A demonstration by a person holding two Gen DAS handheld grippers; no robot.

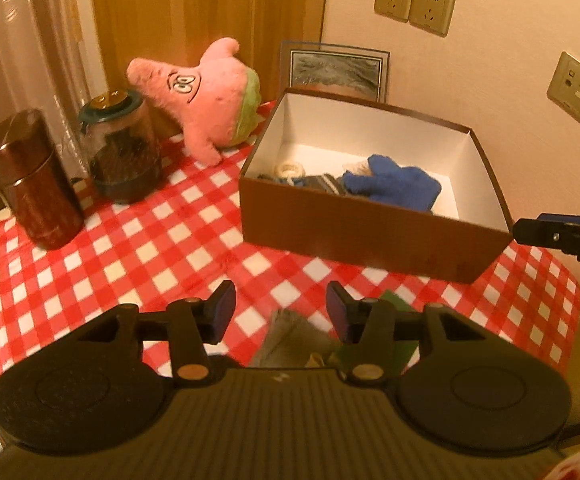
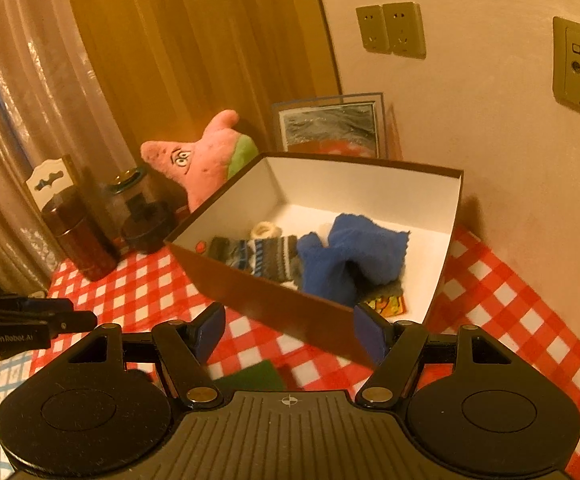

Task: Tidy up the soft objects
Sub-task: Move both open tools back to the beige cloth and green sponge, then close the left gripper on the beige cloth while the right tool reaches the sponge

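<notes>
A: Which soft things are left outside the box (image 1: 369, 236)?

B: The pink plush toy (image 1: 210, 96) stands behind the box's left corner, leaning by the jar (image 1: 124, 152). Inside the box lie a blue mitten (image 2: 349, 256) and a striped sock (image 2: 262, 258). Just in front of the box, a grey and green cloth (image 1: 290, 340) lies on the checked surface (image 1: 130, 248), partly hidden under the left tongs (image 1: 281, 308).

A: How will the plush handle?

B: Light and squashy, I'd judge. It should give under the pads and not slip. The narrow arm or the pointed head looks the easiest place to pinch; the fat belly may be too wide.

A: And the cloth?

B: Limp and flat. Take it at a raised fold, or the pads may only scrape the surface.

A: The left tongs?

B: Released and empty, jaws parted a moderate way and opening. The cloth shows below the gap, but the pads do not press on it.

A: The right tongs (image 2: 290, 332)?

B: Released too, spread wider, holding nothing. The box's near corner shows between the pads; whether the right pad touches it I cannot tell.
</notes>
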